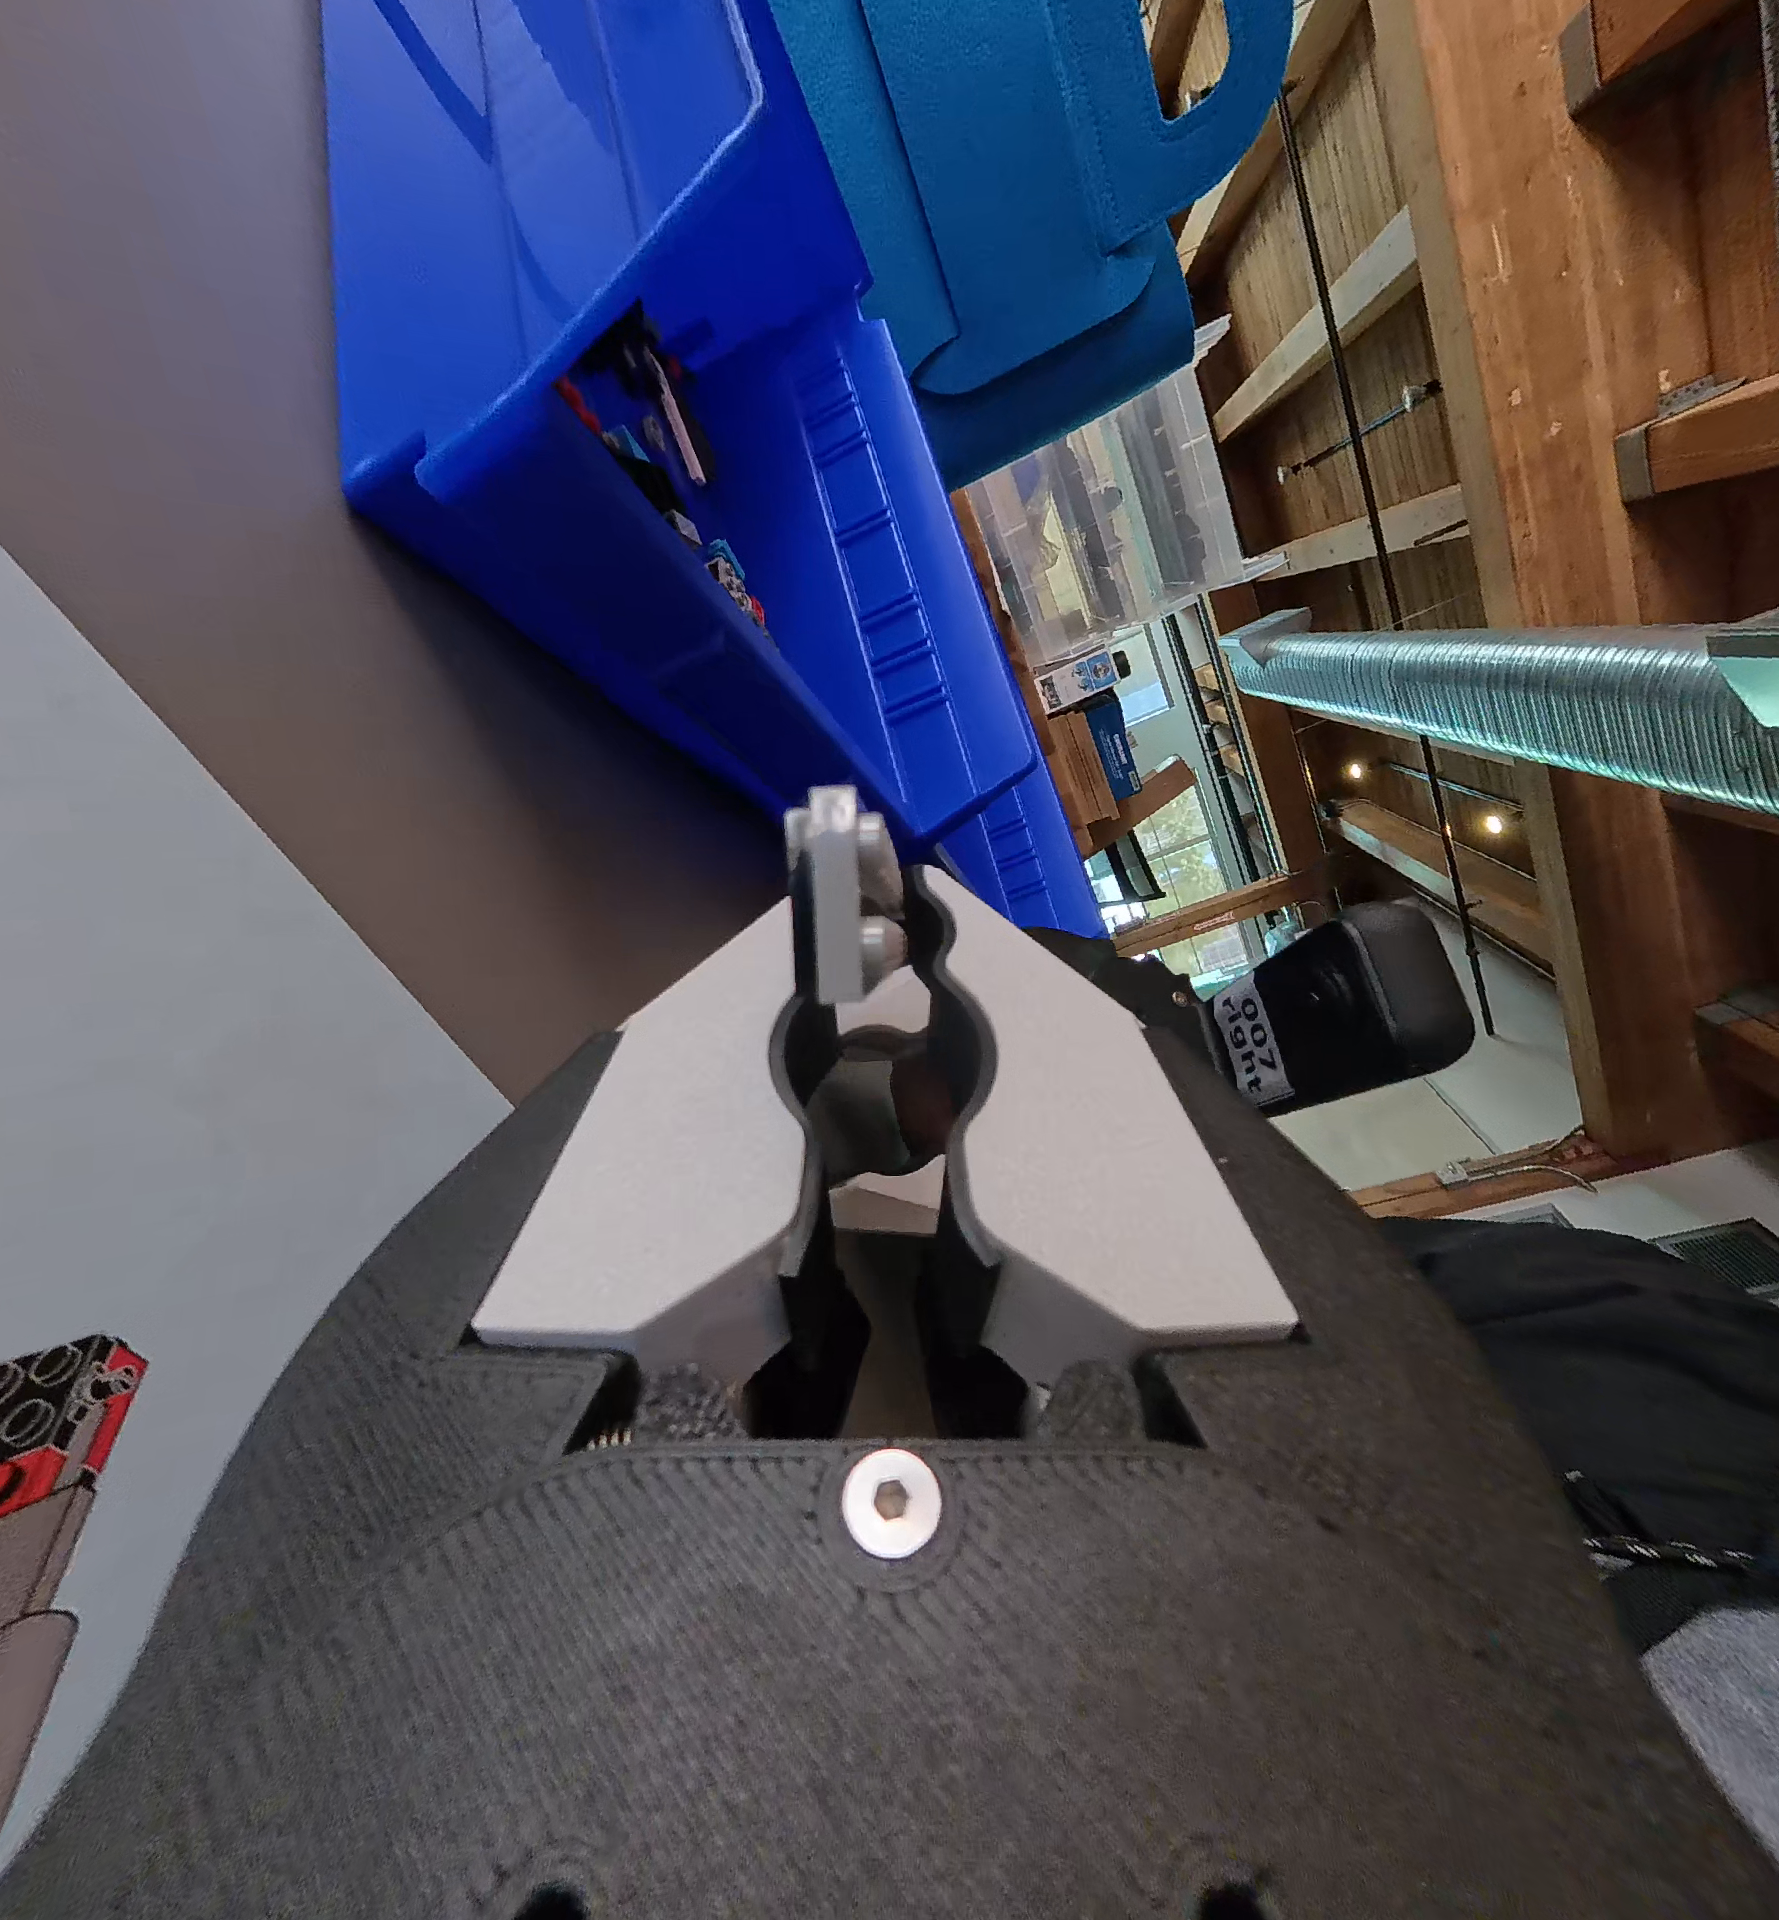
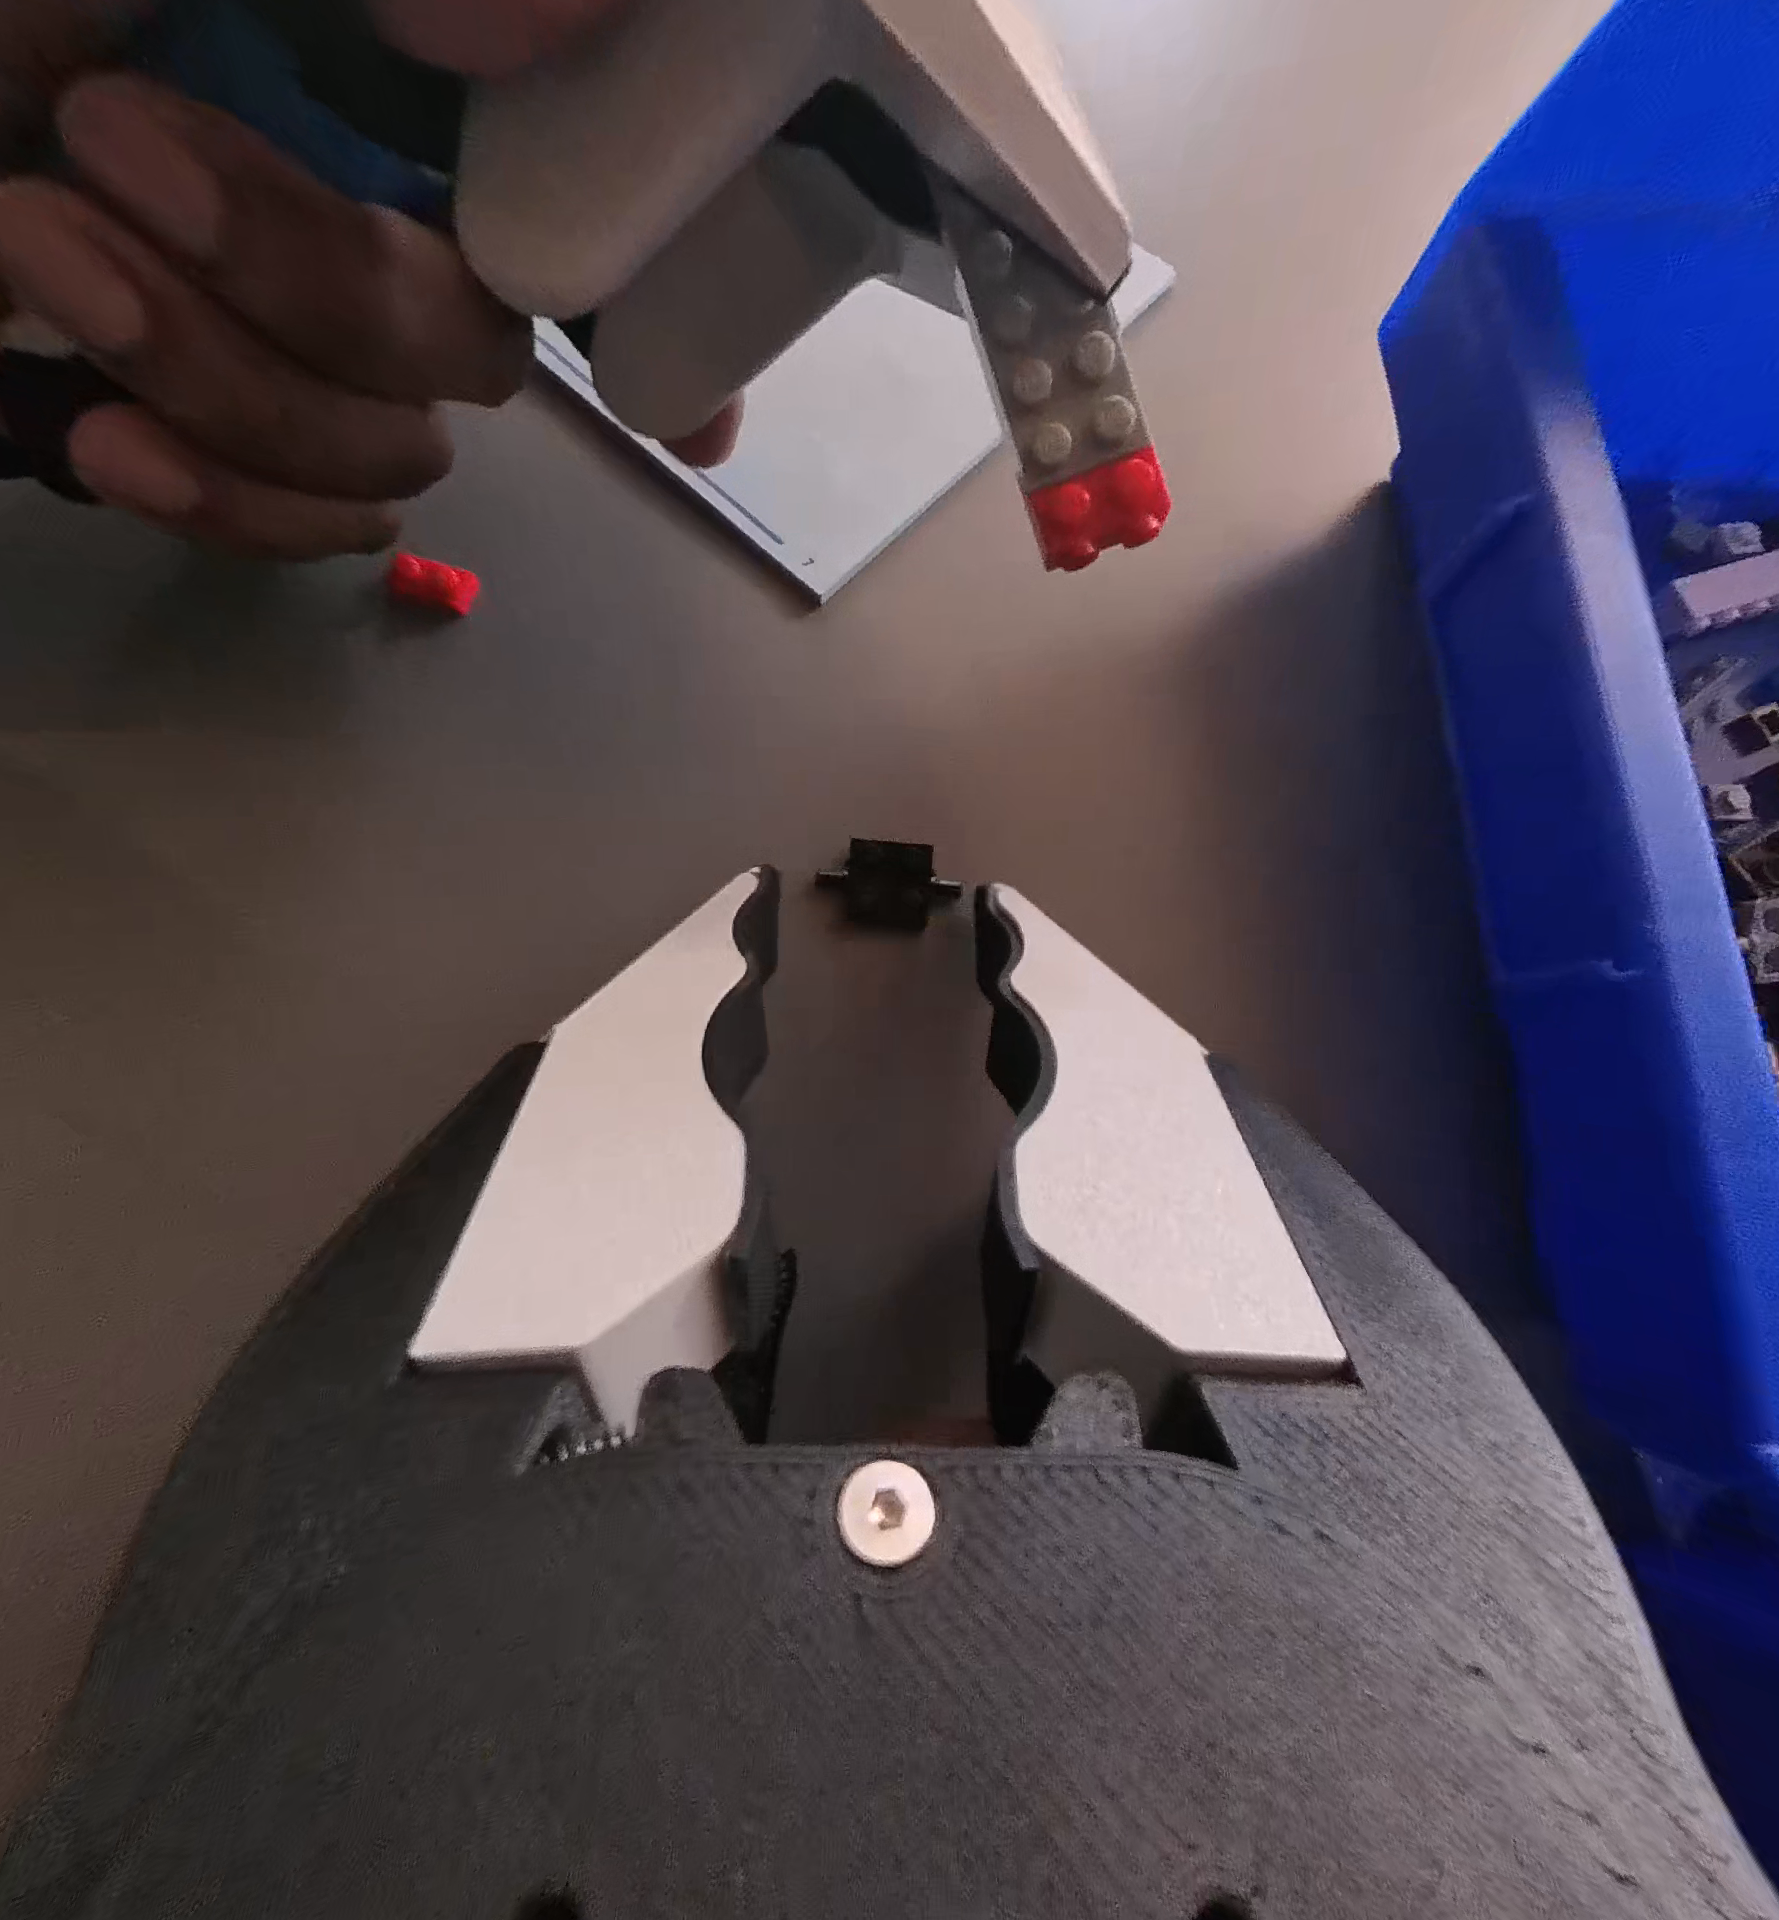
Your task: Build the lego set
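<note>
left wrist view: the left gripper (image 1: 849, 914) is clamped on a grey plate (image 1: 835, 914), seen edge-on with its studs facing the right finger. beyond it stands the blue bin (image 1: 573, 312) of loose pieces on the dark table (image 1: 189, 520). at the lower left corner a page of the instruction booklet (image 1: 2, 1507) shows printed bricks, cut off by the frame. most of the plate's length cannot be seen from here.

right wrist view: the right gripper (image 2: 874, 894) stands open and empty, its fingers either side of a small black piece (image 2: 887, 883) lying on the table (image 2: 345, 831) just beyond the tips. above, the left gripper (image 2: 1030, 260), with a hand (image 2: 220, 312) behind it, holds the grey plate (image 2: 1061, 364) out over the table with a red brick (image 2: 1098, 514) stuck on its free end. a second red brick (image 2: 435, 585) lies on the table near the hand. the blue bin (image 2: 1550, 831) is at the right.

the black piece looks light, rigid and smooth, so it may skid or flip when pinched. taking it across its flat sides, not its thin side pegs, seems best. its exact shape is hard to read: small, dark and partly behind the fingertips.
</note>
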`<state>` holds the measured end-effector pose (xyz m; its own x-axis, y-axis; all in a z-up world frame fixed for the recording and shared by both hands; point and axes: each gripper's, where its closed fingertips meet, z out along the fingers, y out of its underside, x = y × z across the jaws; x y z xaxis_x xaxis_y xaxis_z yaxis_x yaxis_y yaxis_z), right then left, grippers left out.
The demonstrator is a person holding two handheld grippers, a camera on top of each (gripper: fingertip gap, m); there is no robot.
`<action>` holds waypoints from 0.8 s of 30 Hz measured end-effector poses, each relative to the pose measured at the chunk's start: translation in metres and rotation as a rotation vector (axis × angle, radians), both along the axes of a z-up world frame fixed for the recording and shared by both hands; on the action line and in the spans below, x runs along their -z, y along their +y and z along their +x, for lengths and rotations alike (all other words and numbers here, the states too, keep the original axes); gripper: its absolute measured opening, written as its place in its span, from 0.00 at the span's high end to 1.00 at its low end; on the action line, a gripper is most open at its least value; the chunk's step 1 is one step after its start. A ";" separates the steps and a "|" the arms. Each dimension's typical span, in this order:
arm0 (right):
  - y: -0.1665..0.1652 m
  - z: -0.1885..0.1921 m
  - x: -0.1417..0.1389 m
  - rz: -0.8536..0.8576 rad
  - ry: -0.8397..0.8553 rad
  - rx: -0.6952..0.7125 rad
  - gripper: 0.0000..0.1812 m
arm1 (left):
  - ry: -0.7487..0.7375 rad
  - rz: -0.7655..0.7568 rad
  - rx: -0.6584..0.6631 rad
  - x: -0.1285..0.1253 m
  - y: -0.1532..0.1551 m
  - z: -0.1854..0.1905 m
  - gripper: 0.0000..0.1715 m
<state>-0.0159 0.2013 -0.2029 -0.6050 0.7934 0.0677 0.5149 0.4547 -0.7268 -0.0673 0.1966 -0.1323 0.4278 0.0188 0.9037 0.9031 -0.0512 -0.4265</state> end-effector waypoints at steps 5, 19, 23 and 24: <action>0.000 -0.001 0.002 0.004 -0.007 -0.019 0.79 | -0.001 0.008 -0.001 -0.002 0.000 0.000 0.95; 0.002 0.001 -0.005 0.018 0.012 -0.013 0.84 | -0.006 0.007 -0.006 0.001 0.000 -0.002 0.95; 0.002 0.001 0.002 0.024 -0.010 -0.014 0.85 | -0.012 -0.001 -0.003 0.003 0.000 -0.001 0.95; 0.002 0.000 0.002 0.027 -0.003 -0.013 0.86 | -0.015 -0.004 -0.001 0.004 0.001 -0.001 0.95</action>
<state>-0.0154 0.2033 -0.2050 -0.6156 0.7833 0.0866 0.5111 0.4805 -0.7127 -0.0681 0.1972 -0.1359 0.4143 0.0225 0.9098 0.9093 -0.0519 -0.4128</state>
